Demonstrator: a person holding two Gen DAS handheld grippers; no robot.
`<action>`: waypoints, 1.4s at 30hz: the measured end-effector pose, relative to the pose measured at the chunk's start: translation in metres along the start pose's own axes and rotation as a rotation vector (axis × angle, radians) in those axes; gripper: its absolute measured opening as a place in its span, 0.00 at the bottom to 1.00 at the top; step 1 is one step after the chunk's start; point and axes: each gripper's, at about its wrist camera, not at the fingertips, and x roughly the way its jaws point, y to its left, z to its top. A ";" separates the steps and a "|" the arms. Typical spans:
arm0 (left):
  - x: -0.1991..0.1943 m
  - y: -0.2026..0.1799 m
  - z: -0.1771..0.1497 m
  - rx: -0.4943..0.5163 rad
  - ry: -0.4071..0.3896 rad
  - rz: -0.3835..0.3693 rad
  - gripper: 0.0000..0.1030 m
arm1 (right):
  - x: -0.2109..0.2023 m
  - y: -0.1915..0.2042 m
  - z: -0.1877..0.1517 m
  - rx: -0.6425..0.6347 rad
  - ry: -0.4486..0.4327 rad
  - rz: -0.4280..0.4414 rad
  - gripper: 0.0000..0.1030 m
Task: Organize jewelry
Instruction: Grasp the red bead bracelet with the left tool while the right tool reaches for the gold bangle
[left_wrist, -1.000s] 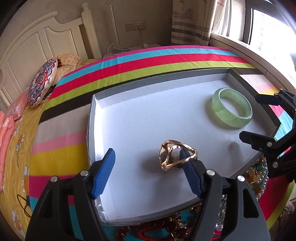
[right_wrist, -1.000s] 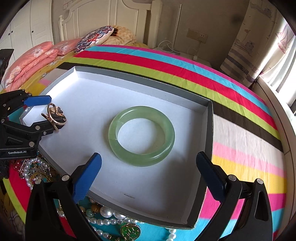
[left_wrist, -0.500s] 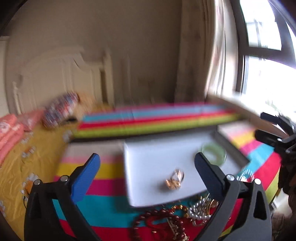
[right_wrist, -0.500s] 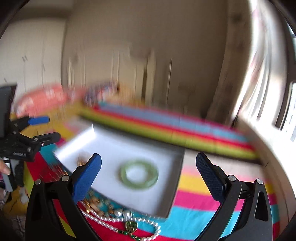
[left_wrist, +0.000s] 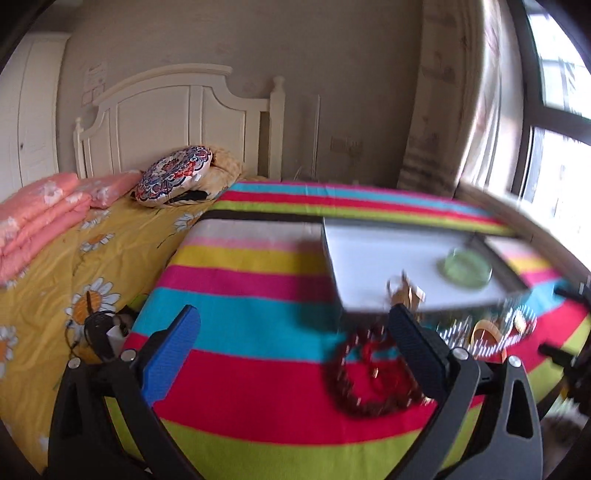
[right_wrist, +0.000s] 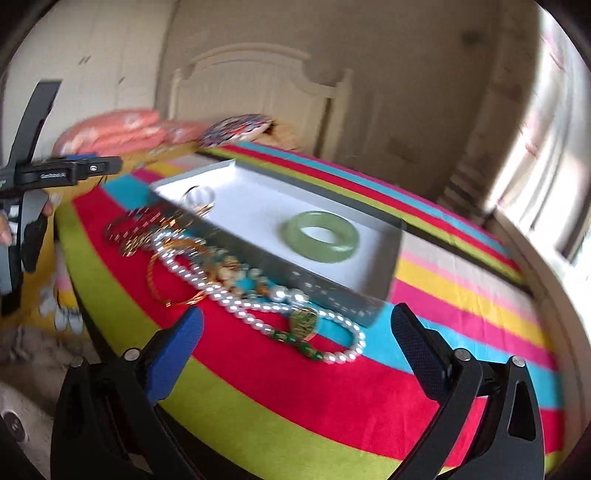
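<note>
Left wrist view: the left gripper hangs above the near part of a striped blanket, its jaws spread wide and released, nothing between them. A grey tray with a white floor lies on the blanket to the far right. In it a green bangle rests flat toward the right end, and a gold ring sits by the near edge; both are blurred. Just near the tray, on the blanket, lies a dark red bead string, partly behind the right finger, with a gold bangle and more blurred pieces further right. Far left, a round patterned cushion leans by a white headboard, and folded pink quilts lie on a yellow flowered sheet.

Right wrist view: the right gripper hovers above the blanket's near edge; its jaws are closing slightly, yet stand wide with nothing gripped. The tray lies beyond, the green bangle flat near its right end and the ring near its left corner. A pearl necklace with a gold pendant lies on the blanket just near the tray, between the fingers. Left of it lie a gold bangle and a tangle of blurred beads. The left gripper shows at the far left edge, well apart from the tray
</note>
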 end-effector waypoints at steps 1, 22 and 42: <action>0.000 -0.003 -0.004 0.021 0.006 -0.006 0.98 | 0.002 0.004 0.002 -0.011 0.012 0.019 0.84; 0.011 -0.022 -0.041 0.111 0.072 -0.091 0.98 | 0.017 0.044 0.000 0.009 0.194 0.300 0.65; 0.014 -0.020 -0.053 0.093 0.114 -0.166 0.98 | 0.041 0.054 0.021 -0.045 0.171 0.221 0.55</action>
